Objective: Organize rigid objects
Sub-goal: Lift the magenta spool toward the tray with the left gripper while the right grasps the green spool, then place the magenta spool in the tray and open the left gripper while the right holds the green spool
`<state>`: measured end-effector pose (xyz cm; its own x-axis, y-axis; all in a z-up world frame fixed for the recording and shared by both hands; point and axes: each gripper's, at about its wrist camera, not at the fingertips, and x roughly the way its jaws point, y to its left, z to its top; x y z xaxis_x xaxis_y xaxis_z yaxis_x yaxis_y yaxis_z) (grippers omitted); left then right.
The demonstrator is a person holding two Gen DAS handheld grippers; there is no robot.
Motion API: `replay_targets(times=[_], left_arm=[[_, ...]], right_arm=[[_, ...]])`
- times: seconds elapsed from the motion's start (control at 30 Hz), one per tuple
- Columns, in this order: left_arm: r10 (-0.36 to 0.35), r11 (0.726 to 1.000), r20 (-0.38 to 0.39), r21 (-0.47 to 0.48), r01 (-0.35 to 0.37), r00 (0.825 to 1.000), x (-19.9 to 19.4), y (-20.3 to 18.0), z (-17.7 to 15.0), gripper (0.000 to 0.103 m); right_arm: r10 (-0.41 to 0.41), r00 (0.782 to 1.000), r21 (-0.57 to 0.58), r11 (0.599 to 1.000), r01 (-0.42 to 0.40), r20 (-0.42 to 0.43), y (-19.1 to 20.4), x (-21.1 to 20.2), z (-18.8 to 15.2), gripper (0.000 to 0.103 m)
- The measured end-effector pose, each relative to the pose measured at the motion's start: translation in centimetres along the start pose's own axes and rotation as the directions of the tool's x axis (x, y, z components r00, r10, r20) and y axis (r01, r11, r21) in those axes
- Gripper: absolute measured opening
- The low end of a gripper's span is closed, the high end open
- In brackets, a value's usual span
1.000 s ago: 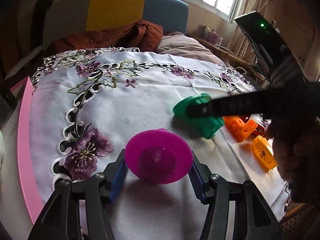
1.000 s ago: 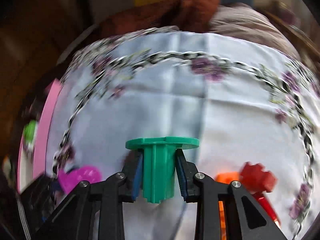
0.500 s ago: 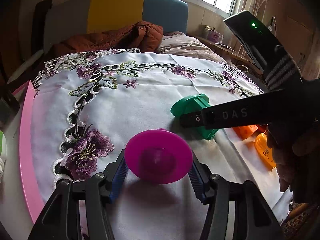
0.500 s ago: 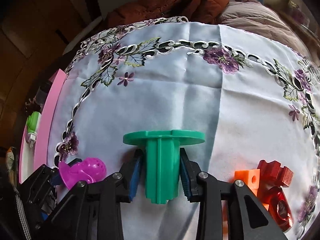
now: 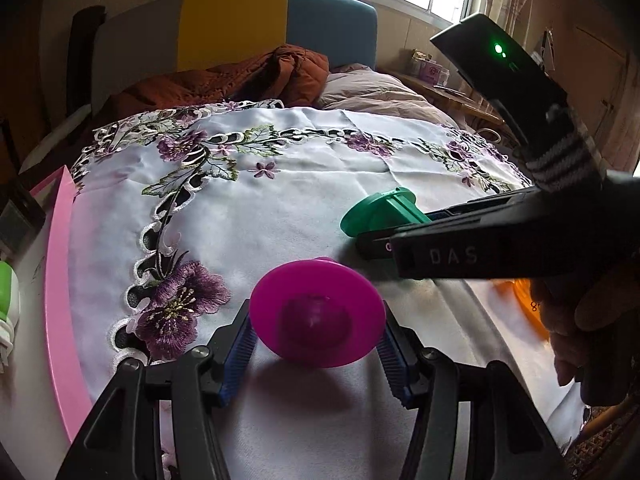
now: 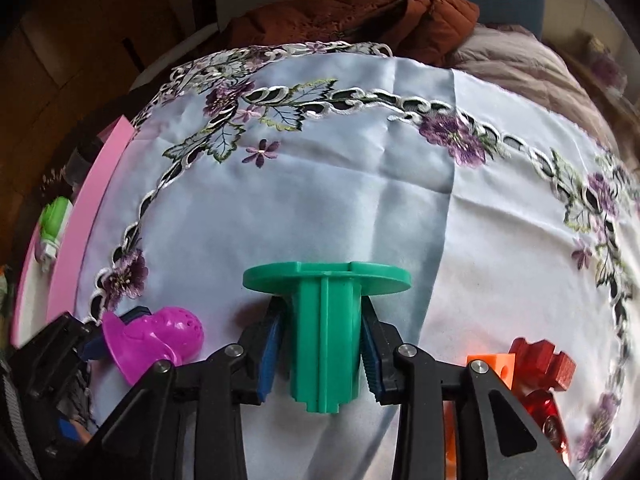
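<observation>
1. Green flanged piece (image 6: 326, 334) lies dead centre between the right gripper (image 6: 324, 354) fingers, stem running straight back along them towards the camera, flat flange pointing away over the white embroidered cloth (image 6: 360, 184).
2. That makes the right hand the nearer one; the left is busy with its own part.
3. Right jaws have just been easing apart: the blue pads (image 6: 269, 350) now stand a touch off the stem on the left side, close in on the right. Piece looks let go or nearly so, resting on the cloth, though contact underneath I can't confirm.
4. Left gripper (image 5: 316, 338) is about half open, clamped across the magenta cup-shaped piece (image 5: 318, 316), rim facing its camera.
5. Orange block (image 6: 490, 366) and red block (image 6: 542, 364) sit just right of the green piece.
6. Pink board edge (image 5: 60, 280) runs down the far left.
</observation>
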<state>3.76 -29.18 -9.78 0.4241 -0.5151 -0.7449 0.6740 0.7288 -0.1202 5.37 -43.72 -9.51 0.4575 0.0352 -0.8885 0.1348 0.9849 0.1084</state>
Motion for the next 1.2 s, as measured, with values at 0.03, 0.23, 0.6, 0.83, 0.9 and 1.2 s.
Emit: replay_targets(times=[0.03, 0.23, 0.6, 0.83, 0.9, 1.2], left_arm=[[0.002, 1.000, -0.001, -0.004, -0.002, 1.000, -0.1, 0.0, 0.0, 0.057], [-0.006, 1.000, 0.000, -0.004, 0.006, 1.000, -1.2, -0.5, -0.2, 0.057], [-0.050, 0.999, 0.076, -0.010, 0.051, 0.996, -7.4, -0.8, 0.5, 0.057], [-0.036, 0.992, 0.124, -0.118, 0.050, 0.992, -11.6, 3.0, 0.5, 0.057], [-0.022, 0.987, 0.135, -0.154, 0.043, 0.991, -12.8, 4.4, 0.3, 0.057], [0.125, 0.928, 0.152, -0.368, -0.061, 0.981, -17.4, 13.8, -2.0, 0.057]], right_arm=[[-0.011, 1.000, -0.019, 1.000, 0.011, 0.009, 0.3, 0.0, -0.1, 0.036], [-0.026, 0.999, -0.052, 0.998, 0.028, 0.038, 0.6, 0.0, -0.1, 0.036], [-0.022, 0.998, -0.050, 0.998, 0.025, 0.062, 0.4, -0.3, -0.5, 0.037], [-0.049, 0.996, -0.088, 0.995, 0.056, 0.078, 0.9, -0.3, -0.7, 0.036], [-0.056, 0.995, -0.096, 0.993, 0.064, 0.081, 1.0, -0.4, -0.7, 0.036], [-0.086, 0.992, -0.129, 0.987, 0.097, 0.089, 1.6, -0.4, -0.8, 0.035]])
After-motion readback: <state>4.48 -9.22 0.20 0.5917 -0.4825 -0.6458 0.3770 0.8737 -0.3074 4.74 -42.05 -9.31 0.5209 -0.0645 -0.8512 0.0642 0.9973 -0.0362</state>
